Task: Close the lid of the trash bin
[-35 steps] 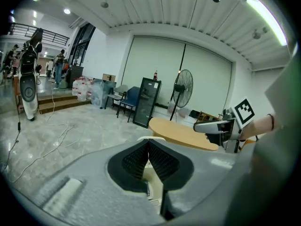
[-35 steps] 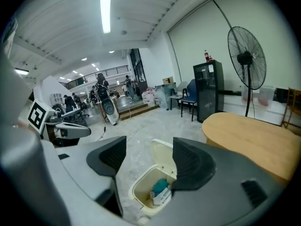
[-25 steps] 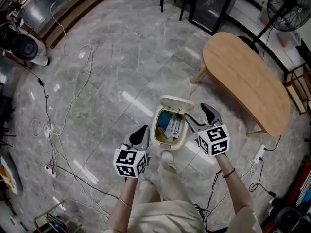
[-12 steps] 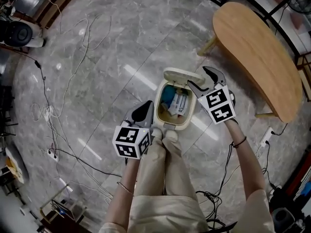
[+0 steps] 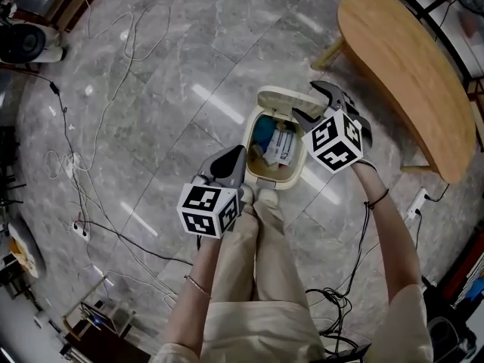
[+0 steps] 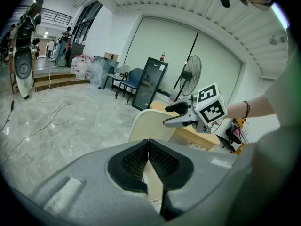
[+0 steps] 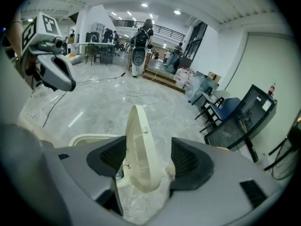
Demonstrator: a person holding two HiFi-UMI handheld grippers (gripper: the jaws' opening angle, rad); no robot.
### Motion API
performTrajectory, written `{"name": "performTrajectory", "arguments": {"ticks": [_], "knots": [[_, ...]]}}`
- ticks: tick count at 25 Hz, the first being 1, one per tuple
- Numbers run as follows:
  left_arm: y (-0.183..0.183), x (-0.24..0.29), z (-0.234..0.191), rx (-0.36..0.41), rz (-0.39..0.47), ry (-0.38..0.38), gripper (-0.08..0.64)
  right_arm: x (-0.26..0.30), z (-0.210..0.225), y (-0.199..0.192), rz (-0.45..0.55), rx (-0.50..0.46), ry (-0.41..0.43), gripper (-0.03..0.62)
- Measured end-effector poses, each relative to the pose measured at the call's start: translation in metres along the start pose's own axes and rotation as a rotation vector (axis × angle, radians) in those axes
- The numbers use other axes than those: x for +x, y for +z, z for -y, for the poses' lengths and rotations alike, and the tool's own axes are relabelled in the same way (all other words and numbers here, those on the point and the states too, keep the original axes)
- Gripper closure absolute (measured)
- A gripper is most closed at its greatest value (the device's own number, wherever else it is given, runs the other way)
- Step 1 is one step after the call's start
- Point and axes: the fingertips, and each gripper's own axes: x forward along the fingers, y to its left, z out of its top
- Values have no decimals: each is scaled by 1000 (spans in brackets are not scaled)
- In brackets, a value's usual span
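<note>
Wooden table [image 5: 404, 59] stands near the open bin [image 5: 273, 182].

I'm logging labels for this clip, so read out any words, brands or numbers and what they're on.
None can be read.
Packets inside the open cream plastic trash bin: print too blurred.
Black-and-white marker cubes, left and right: square patterns only, no letters.

My right tool [image 5: 305, 101] hides part of the lid [image 5: 281, 98]; things in the bin [image 5: 249, 151] are too small to tell.
</note>
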Motion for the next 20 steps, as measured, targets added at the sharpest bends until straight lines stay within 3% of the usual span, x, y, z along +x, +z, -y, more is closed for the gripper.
{"name": "performTrajectory", "arguments": {"ticks": [9,20], "knots": [[-10,-4,3,-35,18,5,537,9,-20,-11,-69,-145,30,298],[-18,-11,9,-73,50,-3,537,3,-34,-14,-84,-178,-1,302]]}}
